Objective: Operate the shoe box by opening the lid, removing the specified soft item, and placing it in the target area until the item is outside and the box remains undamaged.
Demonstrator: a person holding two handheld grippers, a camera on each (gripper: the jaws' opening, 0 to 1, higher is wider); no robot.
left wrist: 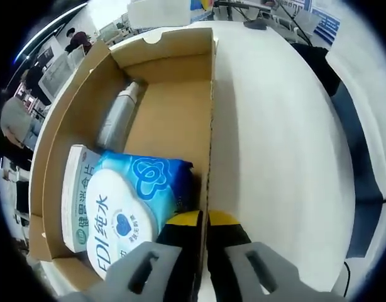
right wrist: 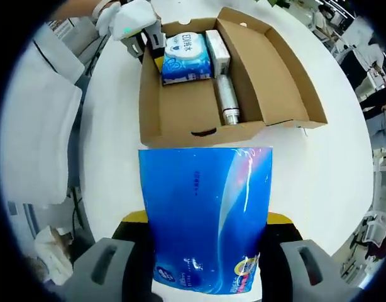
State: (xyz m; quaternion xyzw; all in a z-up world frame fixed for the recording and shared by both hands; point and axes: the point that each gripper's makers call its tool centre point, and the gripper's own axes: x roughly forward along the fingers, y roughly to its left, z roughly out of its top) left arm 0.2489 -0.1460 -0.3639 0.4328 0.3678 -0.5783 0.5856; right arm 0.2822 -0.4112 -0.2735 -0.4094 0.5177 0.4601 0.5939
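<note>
The open cardboard shoe box [left wrist: 174, 119] lies on a white table, its lid [right wrist: 281, 75] folded flat beside it. Inside are a blue-and-white wipes pack [left wrist: 139, 195], a small white carton [left wrist: 77, 195] and a silver bottle [left wrist: 117, 119]. My left gripper [left wrist: 204, 220] is shut on the box's side wall. From the right gripper view it sits at the box's far corner [right wrist: 137, 31]. My right gripper [right wrist: 205, 220] is shut on a soft blue pack [right wrist: 205, 189], held outside the box [right wrist: 180, 119], above the table in front of its near wall.
The white table [left wrist: 281, 157] stretches wide beside the box. A white padded seat [right wrist: 42, 126] stands at the table's edge, and a dark chair [left wrist: 363, 176] lies beyond the other side. Desks and people sit far behind.
</note>
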